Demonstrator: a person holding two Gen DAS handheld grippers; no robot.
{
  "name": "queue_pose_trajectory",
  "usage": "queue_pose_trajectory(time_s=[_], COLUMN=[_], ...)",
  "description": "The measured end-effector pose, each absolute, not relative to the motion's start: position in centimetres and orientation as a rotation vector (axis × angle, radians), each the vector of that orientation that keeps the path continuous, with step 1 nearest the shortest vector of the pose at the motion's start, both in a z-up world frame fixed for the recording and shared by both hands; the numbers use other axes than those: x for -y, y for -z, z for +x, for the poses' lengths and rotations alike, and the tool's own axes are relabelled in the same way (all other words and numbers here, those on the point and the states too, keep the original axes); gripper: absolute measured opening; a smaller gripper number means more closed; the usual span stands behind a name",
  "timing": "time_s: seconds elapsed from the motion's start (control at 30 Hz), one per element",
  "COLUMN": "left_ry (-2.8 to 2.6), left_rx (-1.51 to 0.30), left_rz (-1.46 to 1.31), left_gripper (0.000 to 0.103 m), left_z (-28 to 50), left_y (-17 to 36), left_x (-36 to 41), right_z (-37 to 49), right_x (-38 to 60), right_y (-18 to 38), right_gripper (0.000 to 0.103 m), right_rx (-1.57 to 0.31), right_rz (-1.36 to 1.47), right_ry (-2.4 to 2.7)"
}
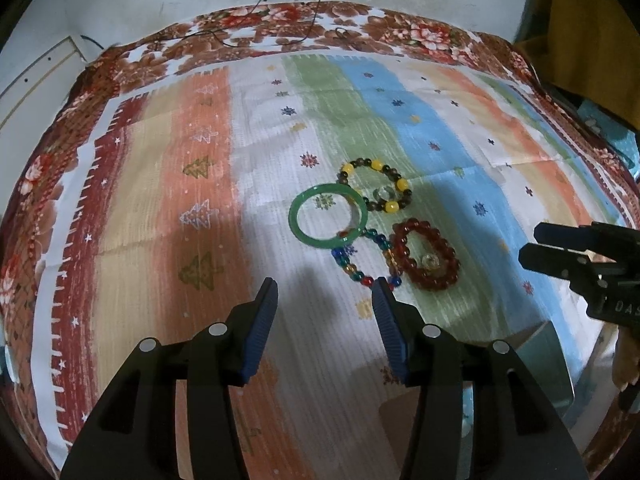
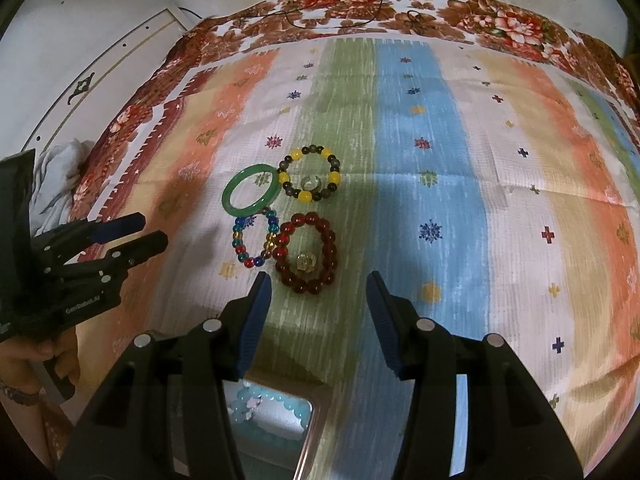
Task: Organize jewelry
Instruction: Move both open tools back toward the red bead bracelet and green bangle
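Several pieces lie together mid-cloth: a green bangle (image 1: 328,217) (image 2: 251,195), a yellow-and-dark bead bracelet (image 1: 377,190) (image 2: 310,173) around a clear ring (image 2: 309,182), a multicolour bead bracelet (image 1: 362,258) (image 2: 256,242), and a dark red bead bracelet (image 1: 426,260) (image 2: 308,258) around a small gold ring (image 2: 306,262). My left gripper (image 1: 325,300) (image 2: 150,228) is open and empty, just short of the multicolour bracelet. My right gripper (image 2: 318,296) (image 1: 530,246) is open and empty, just short of the red bracelet. A light blue bead bracelet (image 2: 264,404) lies in a box under it.
A striped cloth (image 2: 440,200) with a floral border covers the table. A shallow metal-edged box (image 2: 308,432) (image 1: 552,364) sits at the near edge. Black cables (image 1: 280,28) trail over the far border. A white wall stands behind, and crumpled fabric (image 2: 60,176) lies at left.
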State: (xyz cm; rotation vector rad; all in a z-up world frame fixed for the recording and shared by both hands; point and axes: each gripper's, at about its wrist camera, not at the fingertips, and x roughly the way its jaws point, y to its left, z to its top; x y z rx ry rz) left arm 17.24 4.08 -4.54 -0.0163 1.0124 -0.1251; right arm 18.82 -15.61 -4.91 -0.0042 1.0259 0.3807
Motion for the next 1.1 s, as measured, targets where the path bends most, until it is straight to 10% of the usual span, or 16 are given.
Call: queue_pose_trajectory(time_s=[1.1], left_ry=[0.062], left_rx=[-1.064], left_rz=[-0.015], left_gripper=[0.05], left_z=[22.9], left_y=[8.1], left_x=[-4.5], right_z=[23.2], right_x=[14.5], right_y=[7.6], right_gripper=[0.051], right_rx=[-1.086], right_rz=[-0.03], right_ry=[-0.354])
